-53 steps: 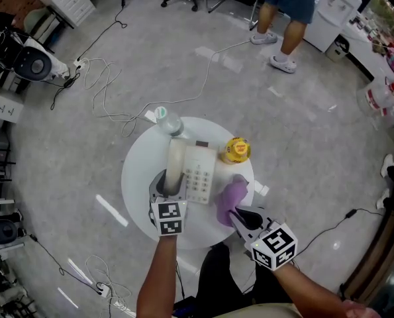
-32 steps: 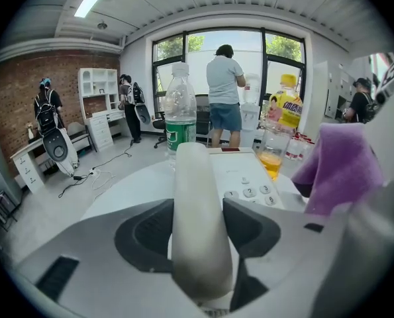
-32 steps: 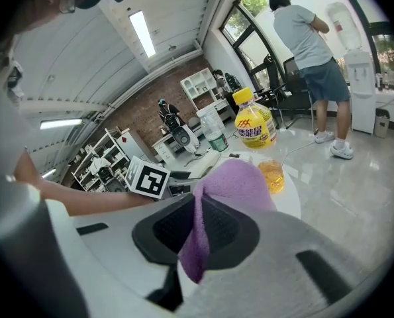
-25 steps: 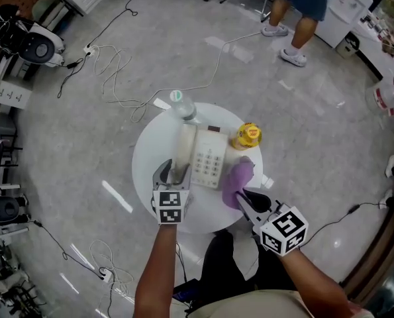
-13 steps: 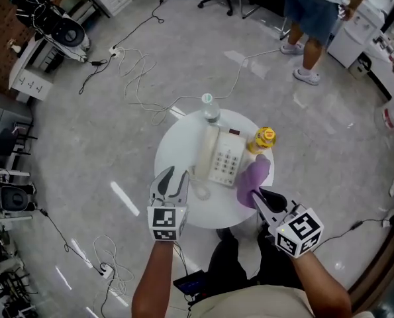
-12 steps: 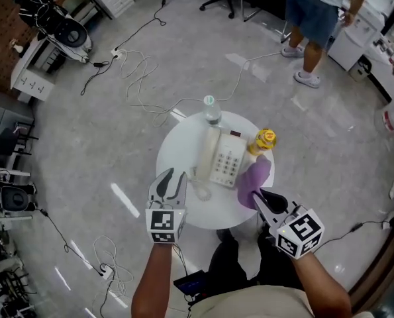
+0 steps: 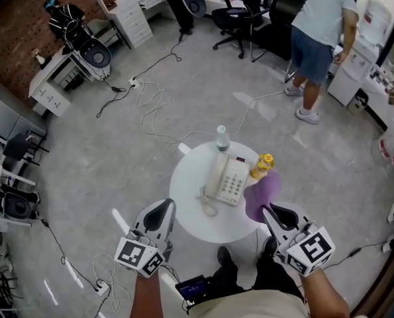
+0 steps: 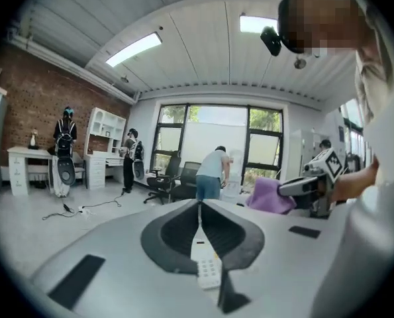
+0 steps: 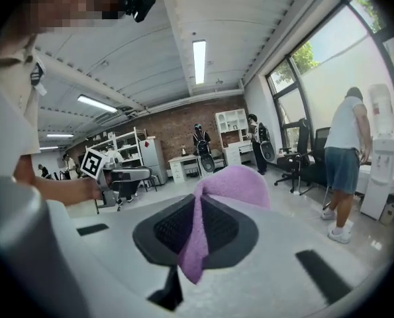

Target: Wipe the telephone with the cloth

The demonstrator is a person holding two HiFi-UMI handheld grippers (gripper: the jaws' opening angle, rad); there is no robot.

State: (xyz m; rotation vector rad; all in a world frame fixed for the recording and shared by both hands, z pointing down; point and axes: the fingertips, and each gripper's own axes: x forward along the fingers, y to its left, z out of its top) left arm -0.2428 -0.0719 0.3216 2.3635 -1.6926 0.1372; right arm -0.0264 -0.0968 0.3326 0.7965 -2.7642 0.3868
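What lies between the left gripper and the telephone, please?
In the head view, only bare table and the coiled cord of the telephone lie ahead of the shut left gripper.

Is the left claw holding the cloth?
No, the cloth is pinched in the right claw, while the left claw is shut.

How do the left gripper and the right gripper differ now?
The right gripper is closing on the purple cloth it pinches; the left gripper is shut on nothing. The left gripper is by the table's left side, the right gripper by its right. Neither touches the telephone.
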